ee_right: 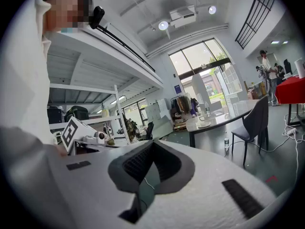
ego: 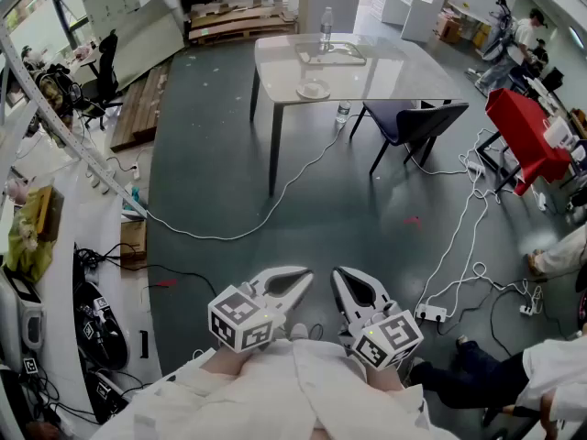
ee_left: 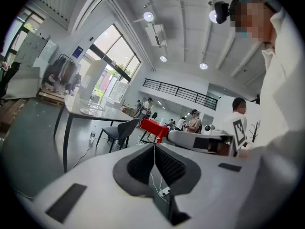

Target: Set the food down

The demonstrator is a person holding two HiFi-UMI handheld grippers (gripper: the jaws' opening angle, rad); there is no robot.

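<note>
Over on the far surface (ego: 404,67), a plate (ego: 313,90) sat by the near edge, a tray (ego: 336,54) behind it and a bottle (ego: 326,26) further back. Couldn't tell from that far off whether any food was on them. A dark chair (ego: 413,122) stood just beside the surface. Much closer, by the person's lap, the left gripper (ego: 303,276) and right gripper (ego: 339,275) sat side by side, both with jaws fully closed and empty.
</note>
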